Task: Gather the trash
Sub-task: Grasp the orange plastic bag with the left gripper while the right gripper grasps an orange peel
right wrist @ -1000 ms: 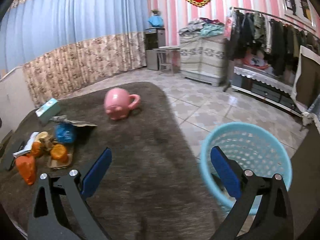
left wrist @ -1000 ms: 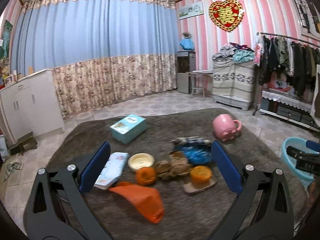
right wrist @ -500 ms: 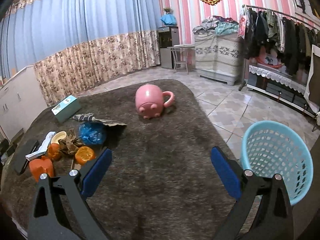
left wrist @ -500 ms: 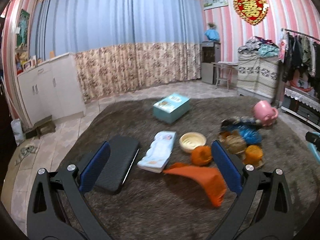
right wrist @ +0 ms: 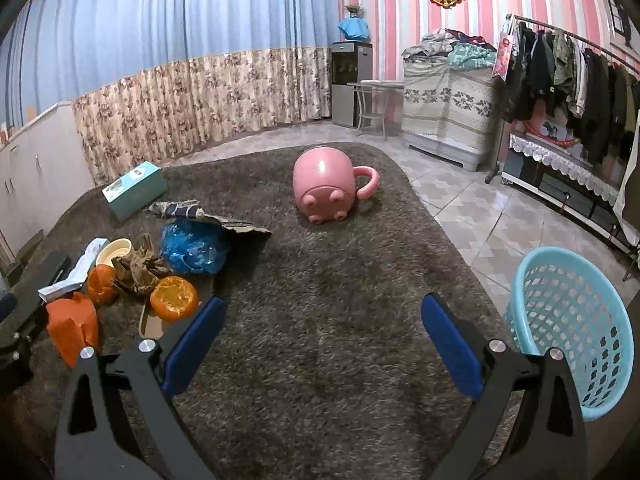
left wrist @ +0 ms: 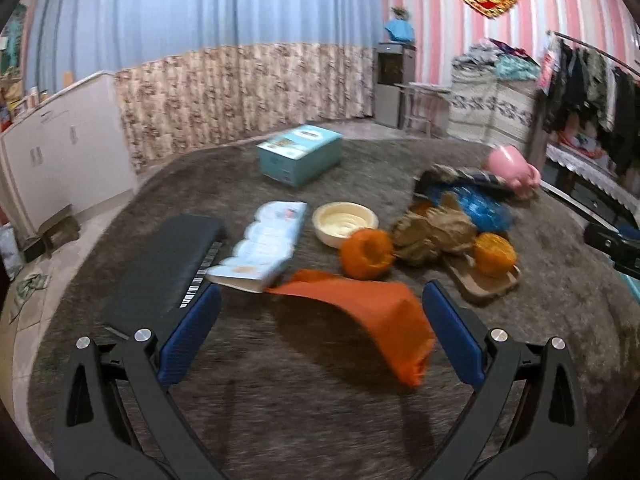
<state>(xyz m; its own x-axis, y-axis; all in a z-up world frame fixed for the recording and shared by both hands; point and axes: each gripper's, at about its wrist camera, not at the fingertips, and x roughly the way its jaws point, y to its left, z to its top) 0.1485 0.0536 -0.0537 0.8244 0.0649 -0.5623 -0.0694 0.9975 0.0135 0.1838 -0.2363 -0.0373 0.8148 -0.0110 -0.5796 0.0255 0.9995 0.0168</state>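
Observation:
A heap of trash lies on the brown carpeted table (left wrist: 304,412): an orange paper bag (left wrist: 372,316), two orange peel halves (left wrist: 366,254) (left wrist: 494,255), crumpled brown paper (left wrist: 432,232), a blue plastic bag (left wrist: 472,204) and a cardboard piece (left wrist: 480,284). My left gripper (left wrist: 320,334) is open, low over the table, its jaws on either side of the orange bag. My right gripper (right wrist: 320,340) is open and empty over bare carpet, right of the heap (right wrist: 136,276). A light blue mesh basket (right wrist: 568,328) stands off the table's right edge.
A pink mug (right wrist: 324,186) lies on its side at the back. A teal box (left wrist: 300,154), a cream bowl (left wrist: 345,222), a white wipes pack (left wrist: 264,246) and a black flat case (left wrist: 168,268) lie left of the heap. Cabinets stand left, a clothes rack right.
My left gripper has swung left, then moved down and in toward the orange bag. My right gripper has swung left from the basket toward the table's middle. Both stayed open.

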